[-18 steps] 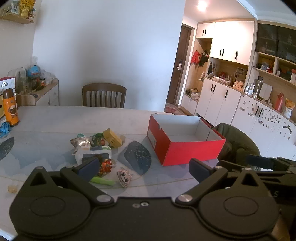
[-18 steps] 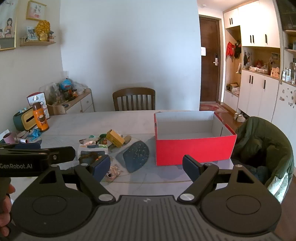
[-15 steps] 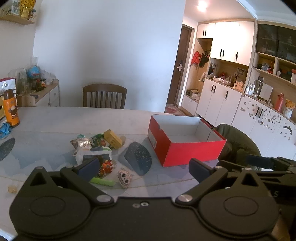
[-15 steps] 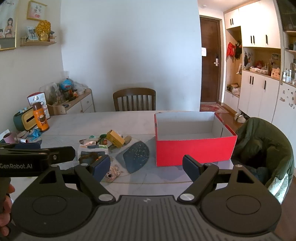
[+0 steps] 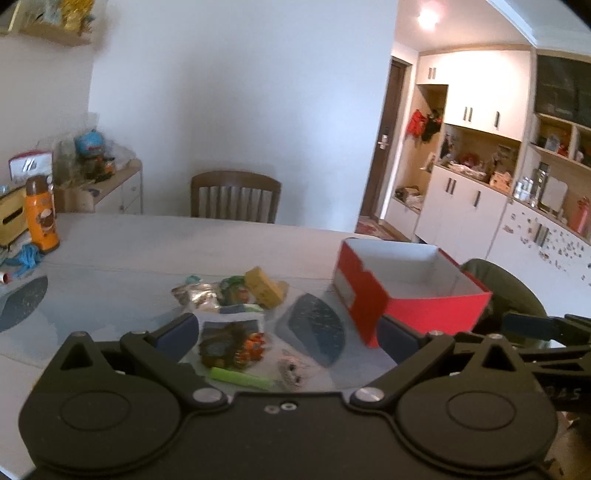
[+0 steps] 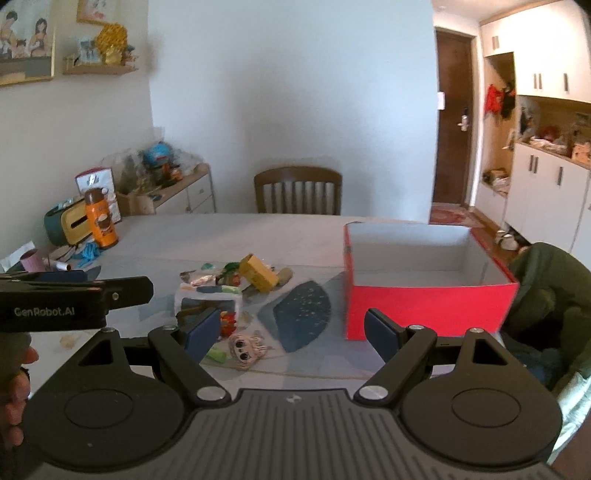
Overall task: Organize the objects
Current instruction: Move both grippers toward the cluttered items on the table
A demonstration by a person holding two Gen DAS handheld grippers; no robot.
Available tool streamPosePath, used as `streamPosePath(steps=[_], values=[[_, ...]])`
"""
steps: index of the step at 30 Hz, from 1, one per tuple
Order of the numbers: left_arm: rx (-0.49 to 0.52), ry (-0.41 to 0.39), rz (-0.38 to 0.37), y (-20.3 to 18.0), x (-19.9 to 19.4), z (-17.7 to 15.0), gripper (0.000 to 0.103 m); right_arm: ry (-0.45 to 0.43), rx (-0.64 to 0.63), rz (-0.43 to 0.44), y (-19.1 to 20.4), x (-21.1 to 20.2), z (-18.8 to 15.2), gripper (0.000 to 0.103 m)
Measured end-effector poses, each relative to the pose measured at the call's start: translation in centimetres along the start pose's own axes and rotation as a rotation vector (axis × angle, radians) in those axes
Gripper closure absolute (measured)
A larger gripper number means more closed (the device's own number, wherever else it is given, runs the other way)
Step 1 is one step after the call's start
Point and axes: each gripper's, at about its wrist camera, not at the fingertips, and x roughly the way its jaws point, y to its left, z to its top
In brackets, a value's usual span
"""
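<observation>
A wooden chair (image 6: 297,190) stands behind the tabletop (image 6: 229,236); an orange bottle (image 6: 99,218) sits beside a yellow tissue box (image 6: 72,223).

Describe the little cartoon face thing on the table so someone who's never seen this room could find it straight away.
Start at the red box on the table; the clutter pile lies to its left. At the pile's near edge lies the cartoon-face charm, beside a green stick. It is the only piece with big drawn eyes.

Your feeds are bright and evenly lit. Left wrist view: ceiling light (image 5: 424,16) flares at 1 o'clock and the whole frame has soft motion blur. Both show heavy fisheye bending and dark corners; the table (image 6: 221,236) looks washed out.
</observation>
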Motion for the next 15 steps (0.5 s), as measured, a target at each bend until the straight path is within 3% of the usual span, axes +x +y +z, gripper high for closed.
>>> streamPosePath(steps=[15], values=[[0.032, 0.172, 0.039, 7.9, 10.9, -2.4, 0.002, 0.194, -0.094, 0.053, 2.7, 13.9, -0.1, 0.018]])
